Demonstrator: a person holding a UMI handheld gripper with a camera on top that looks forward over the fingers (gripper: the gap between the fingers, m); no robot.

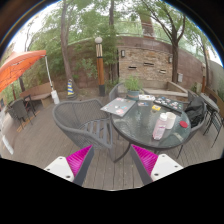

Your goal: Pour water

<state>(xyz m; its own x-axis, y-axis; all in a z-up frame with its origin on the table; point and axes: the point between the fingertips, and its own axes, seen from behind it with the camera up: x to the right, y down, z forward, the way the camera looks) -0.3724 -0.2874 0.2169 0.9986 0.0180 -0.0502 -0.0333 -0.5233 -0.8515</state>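
The claw (112, 160) hangs level, its pink-padded fingers (78, 160) spread apart, holding nothing.

Cam on tongs (112, 163), facing patio table (135, 125)

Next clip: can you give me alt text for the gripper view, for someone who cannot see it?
The open gripper holds nothing and points across a patio deck at a round glass table with metal chairs beside it. A pink cup stands near the table's front edge among papers. Beyond are a stone wall, trees and an orange umbrella.
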